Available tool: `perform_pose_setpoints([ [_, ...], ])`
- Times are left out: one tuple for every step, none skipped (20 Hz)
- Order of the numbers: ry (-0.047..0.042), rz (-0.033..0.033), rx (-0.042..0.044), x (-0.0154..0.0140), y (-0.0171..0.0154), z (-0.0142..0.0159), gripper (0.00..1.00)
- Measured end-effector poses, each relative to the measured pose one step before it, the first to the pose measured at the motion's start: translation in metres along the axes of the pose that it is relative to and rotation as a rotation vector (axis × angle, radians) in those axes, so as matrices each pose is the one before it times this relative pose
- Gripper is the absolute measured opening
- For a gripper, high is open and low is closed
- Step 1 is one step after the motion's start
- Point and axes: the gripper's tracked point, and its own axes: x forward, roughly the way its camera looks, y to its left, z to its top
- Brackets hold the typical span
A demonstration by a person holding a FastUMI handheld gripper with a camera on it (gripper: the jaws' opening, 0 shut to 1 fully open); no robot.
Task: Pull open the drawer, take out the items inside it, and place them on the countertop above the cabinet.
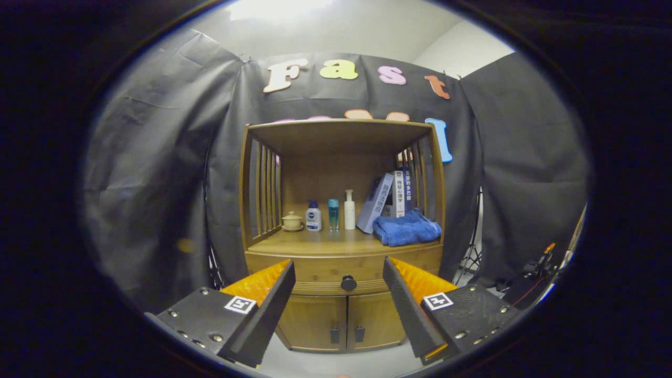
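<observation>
A wooden cabinet (262,178) stands ahead of me against the booth wall. Its drawer (315,268) is shut, with a round dark knob (348,283) at the middle of its front. My gripper (338,275) is open and holds nothing. The knob lies in line with the gap between the fingers, some way beyond the tips. The countertop (320,242) above the drawer is an open shelf with slatted sides. What is inside the drawer is hidden.
On the countertop stand a small lidded cup (292,221), three bottles (332,212), several books (391,197) leaning at the right, and a folded blue towel (407,229). Two small doors (344,323) sit below the drawer. Tripod legs and cables (525,273) are at the right.
</observation>
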Motion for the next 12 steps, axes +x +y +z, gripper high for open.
perform_pose_setpoints([
  [-0.00258,-0.00330,-0.00193,0.00361,-0.00200,-0.00091,1.00],
  [-0.00374,-0.00485,-0.00009,0.00511,-0.00268,-0.00070,1.00],
  [-0.00044,-0.00482,0.00490,0.00686,-0.00180,-0.00217,1.00],
  [-0.00210,-0.00255,0.00851,0.00728,-0.00118,-0.00195,1.00],
  [-0.00288,-0.00123,0.00875,0.00930,-0.00003,-0.00263,1.00],
  [0.00136,-0.00018,0.00061,0.00817,-0.00023,-0.00328,1.00],
  [0.00405,-0.00214,-0.00395,0.00968,-0.00225,-0.00610,1.00],
  [0.00756,-0.00249,-0.00759,0.01178,-0.00149,-0.00736,1.00],
  [0.00762,0.00424,-0.00785,0.01045,0.00005,-0.00780,1.00],
  [0.00612,0.00433,-0.00613,0.01256,0.00027,-0.00833,1.00],
  [0.00923,0.00768,-0.00322,0.01274,0.00007,-0.00944,1.00],
  [0.00624,0.00633,-0.00528,0.01359,0.00074,-0.00973,1.00],
])
